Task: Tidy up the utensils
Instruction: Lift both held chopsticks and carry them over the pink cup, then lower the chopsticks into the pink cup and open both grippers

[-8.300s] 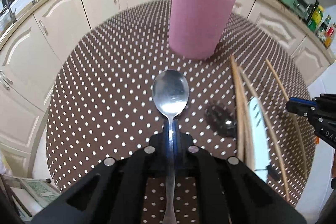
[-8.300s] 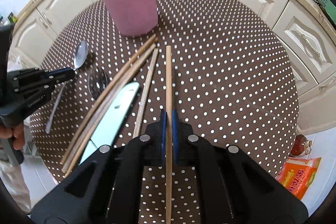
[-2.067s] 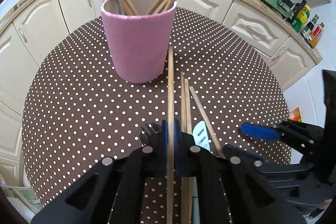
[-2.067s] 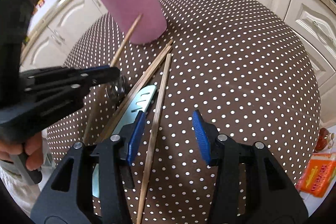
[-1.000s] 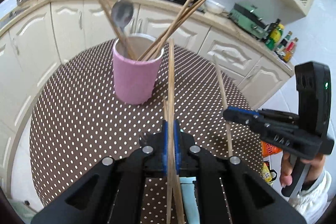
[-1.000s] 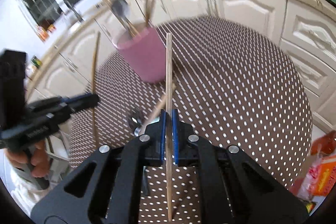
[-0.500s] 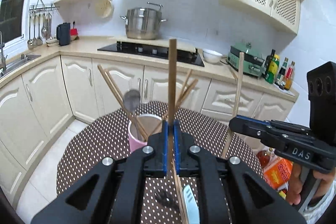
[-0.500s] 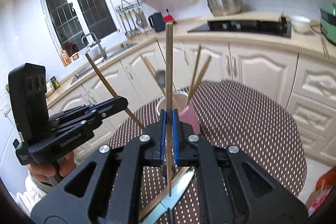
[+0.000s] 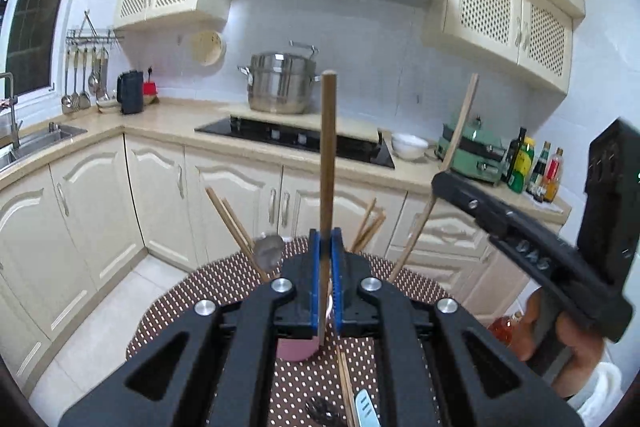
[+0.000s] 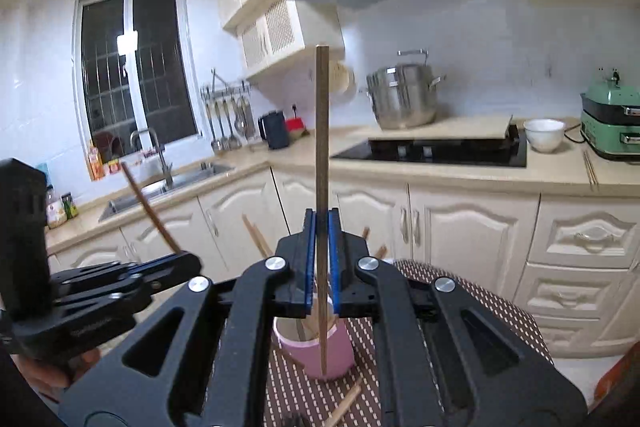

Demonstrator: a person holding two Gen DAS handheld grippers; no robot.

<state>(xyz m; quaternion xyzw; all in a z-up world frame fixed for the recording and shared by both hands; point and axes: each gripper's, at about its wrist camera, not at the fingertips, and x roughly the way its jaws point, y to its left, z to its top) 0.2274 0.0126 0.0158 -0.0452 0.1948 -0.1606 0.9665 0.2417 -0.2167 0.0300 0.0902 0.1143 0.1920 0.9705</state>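
My left gripper (image 9: 325, 279) is shut on a wooden chopstick (image 9: 328, 163) that stands upright between its blue pads. My right gripper (image 10: 321, 263) is shut on another chopstick (image 10: 321, 147), also upright, its lower tip hanging in front of the pink cup (image 10: 332, 351). That pink cup (image 9: 296, 349) stands on the dotted brown table (image 9: 224, 291) below both grippers, mostly hidden by the left fingers. It holds several chopsticks and a spoon (image 9: 268, 249). In the left wrist view the right gripper (image 9: 520, 239) is at the right with its chopstick (image 9: 440, 179).
On the table near me lie loose chopsticks (image 9: 345, 383), a knife (image 9: 366, 411) and a dark fork (image 9: 320, 411). Cream cabinets (image 10: 460, 227), a hob and a steel pot (image 10: 402, 99) run behind. A person's hand (image 9: 576, 343) holds the right gripper.
Both grippers have risen and tilted up toward level with their chopsticks, so the views swing from the table to the kitchen wall. The pink cup has dropped low in both views.
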